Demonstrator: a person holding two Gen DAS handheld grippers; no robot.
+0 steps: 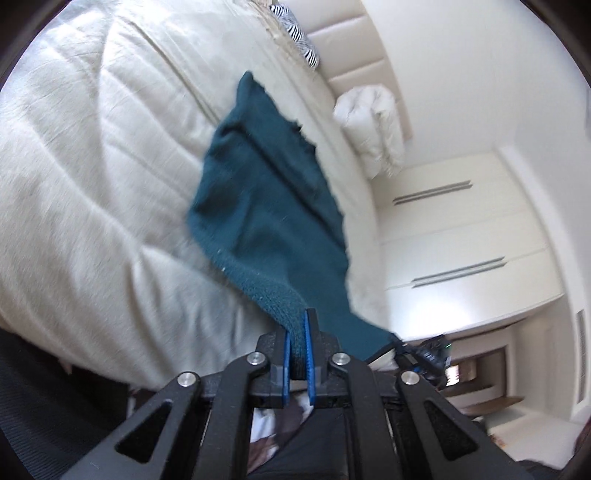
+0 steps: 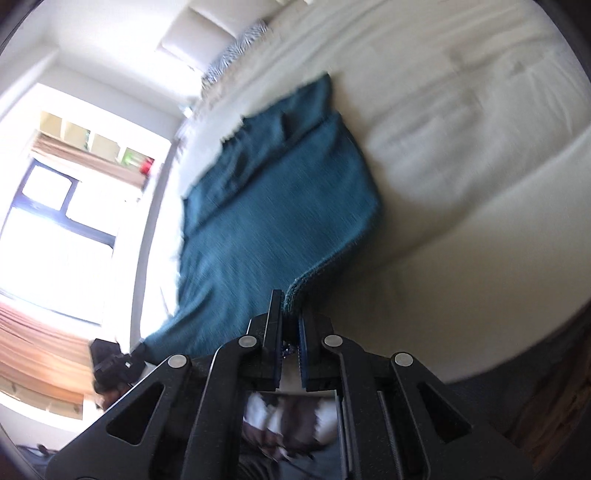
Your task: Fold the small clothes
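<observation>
A dark teal knitted garment (image 1: 266,206) stretches from the cream bed cover toward me, its near hem raised off the bed. My left gripper (image 1: 300,332) is shut on one near corner of that hem, the knit pinched between its blue pads. In the right wrist view the same teal garment (image 2: 273,206) lies partly flat, with a folded layer at its far end. My right gripper (image 2: 290,317) is shut on the other near corner. Each view shows the opposite gripper, the right one (image 1: 424,352) and the left one (image 2: 118,363), dark at the garment's far near corner.
The cream bed cover (image 1: 92,177) fills most of both views. A zebra-striped pillow (image 1: 295,33) and a white bundle (image 1: 373,122) lie by the padded headboard. White wardrobe doors (image 1: 461,229) stand beyond the bed; a bright window (image 2: 55,229) is on the other side.
</observation>
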